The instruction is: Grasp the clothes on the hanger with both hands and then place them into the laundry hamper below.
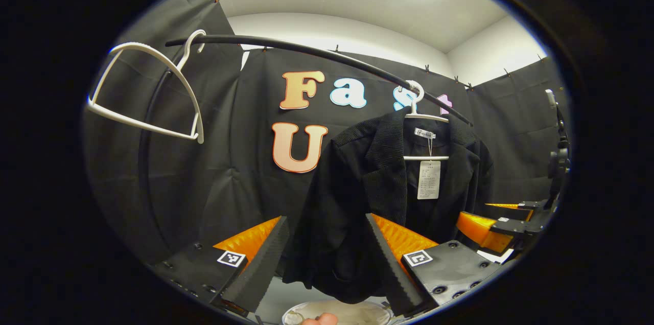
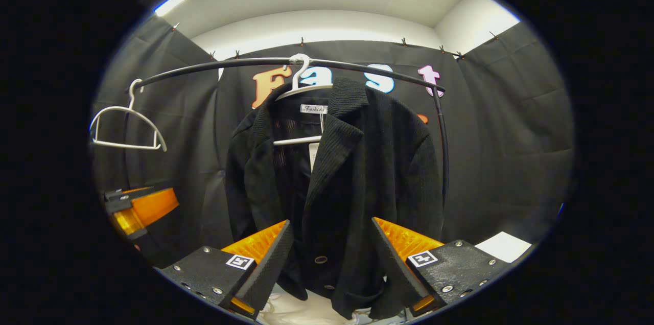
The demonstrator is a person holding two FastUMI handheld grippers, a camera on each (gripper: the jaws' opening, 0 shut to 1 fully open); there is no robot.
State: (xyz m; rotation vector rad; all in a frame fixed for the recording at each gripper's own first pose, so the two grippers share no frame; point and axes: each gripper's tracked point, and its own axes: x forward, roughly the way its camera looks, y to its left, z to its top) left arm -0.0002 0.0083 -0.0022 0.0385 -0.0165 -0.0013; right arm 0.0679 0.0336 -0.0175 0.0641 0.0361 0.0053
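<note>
We see the black jacket [image 1: 393, 197] hanging beyond both wide-open grippers [image 1: 327, 258] [image 2: 332, 263], apparently untouched by either.

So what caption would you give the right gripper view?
Open right claw faces a black jacket hanging on a white hanger from the rail.

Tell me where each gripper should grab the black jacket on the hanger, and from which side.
Grip the black jacket low on its front panels, one gripper per side, coming straight at the front. It hangs open-fronted on the white hanger, hem loose; the left gripper and right gripper, both open, already face that lower cloth.
</note>
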